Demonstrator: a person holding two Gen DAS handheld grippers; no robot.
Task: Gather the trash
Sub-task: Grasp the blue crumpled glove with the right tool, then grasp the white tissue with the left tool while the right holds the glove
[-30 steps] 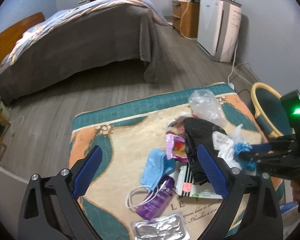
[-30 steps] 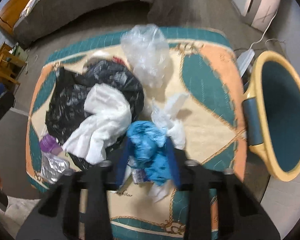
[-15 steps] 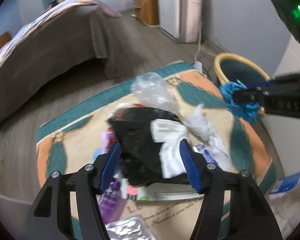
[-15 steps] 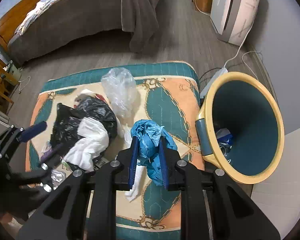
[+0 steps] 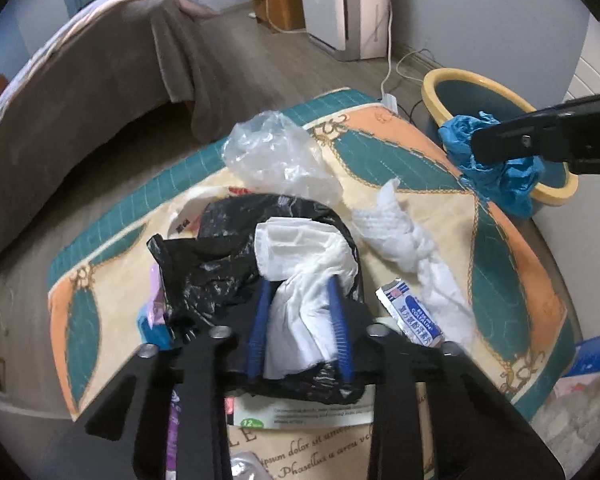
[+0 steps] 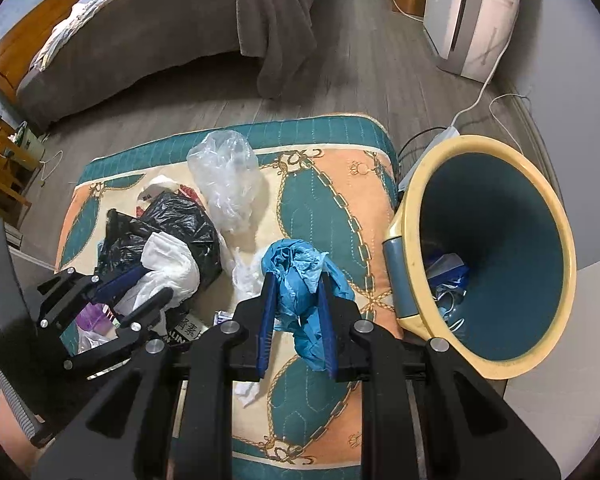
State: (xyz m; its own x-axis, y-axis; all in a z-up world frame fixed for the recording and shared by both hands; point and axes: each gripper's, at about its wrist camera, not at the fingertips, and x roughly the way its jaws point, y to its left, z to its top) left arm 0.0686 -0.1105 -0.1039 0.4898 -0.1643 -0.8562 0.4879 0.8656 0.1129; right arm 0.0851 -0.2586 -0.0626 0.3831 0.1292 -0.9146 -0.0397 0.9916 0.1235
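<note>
Left wrist view: the left tongs [image 5: 300, 320] are clenched on a white crumpled tissue [image 5: 308, 264] that lies on top of a black plastic bag [image 5: 212, 264]. Ahead of them sits a clear plastic bag [image 5: 276, 156]; to their right lie more white paper wads [image 5: 400, 236] and a small blue-and-white packet [image 5: 414, 318], all on the patterned mat [image 5: 500, 280]. To do this pickup well, lift straight up so that only the tissue comes away; I cannot tell whether the pads have also caught some of the black film beneath.

Right wrist view: the right tongs [image 6: 296, 316] are grasping a blue crumpled bag [image 6: 300, 272], held above the mat just left of the yellow-rimmed bin [image 6: 412, 200]. The bin lies to the right of the tongs with its mouth facing them, and some trash is already inside. The carry is nearly complete. A good finish means moving the wad right, past the rim, well into the opening, and only then letting go, since its loose tail hangs below the pads and could snag on the rim.
</note>
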